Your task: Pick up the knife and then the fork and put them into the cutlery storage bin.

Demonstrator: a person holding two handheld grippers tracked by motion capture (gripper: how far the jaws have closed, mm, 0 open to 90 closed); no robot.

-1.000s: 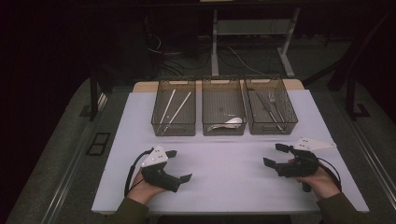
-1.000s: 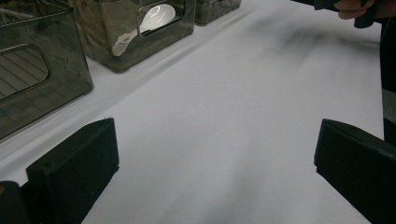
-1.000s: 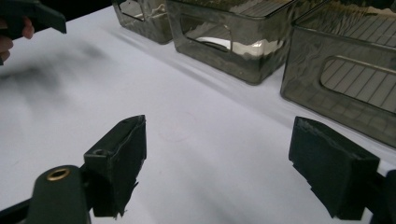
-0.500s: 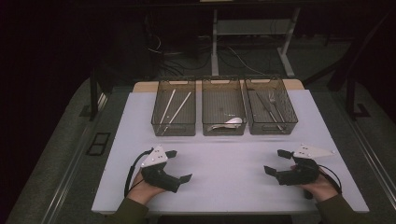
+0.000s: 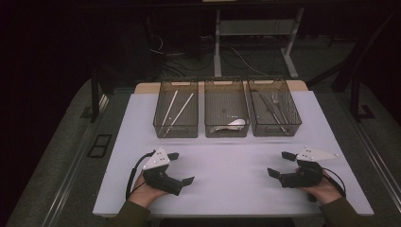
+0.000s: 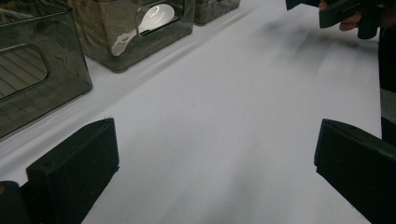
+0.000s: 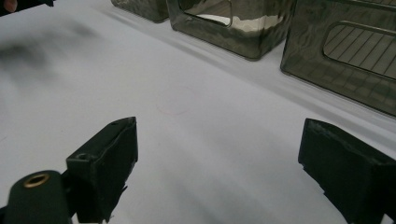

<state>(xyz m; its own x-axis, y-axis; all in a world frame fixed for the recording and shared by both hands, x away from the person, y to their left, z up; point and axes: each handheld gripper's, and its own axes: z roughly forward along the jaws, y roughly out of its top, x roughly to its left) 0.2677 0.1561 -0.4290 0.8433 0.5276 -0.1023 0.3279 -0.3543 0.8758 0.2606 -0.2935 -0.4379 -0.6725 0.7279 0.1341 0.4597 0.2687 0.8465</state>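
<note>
Three smoky see-through bins stand in a row at the back of the white table (image 5: 227, 189). The left bin (image 5: 176, 111) holds two white sticks, the middle bin (image 5: 226, 111) a white spoon (image 5: 231, 125), the right bin (image 5: 274, 109) metal cutlery. My left gripper (image 5: 181, 167) rests low at the front left, open, nothing between its jaws (image 6: 215, 140). My right gripper (image 5: 279, 163) sits at the front right, also open and empty (image 7: 219, 140). The two point inward toward each other, well short of the bins.
In the left gripper view two bins (image 6: 42, 74) line the upper left, the spoon (image 6: 156, 16) showing through one, and the other hand's gripper (image 6: 345, 11) sits at the top right. The right gripper view has bins (image 7: 345, 51) along its top.
The right gripper has drawn back toward the table's near edge and lowered a little. The left gripper has stayed put.
</note>
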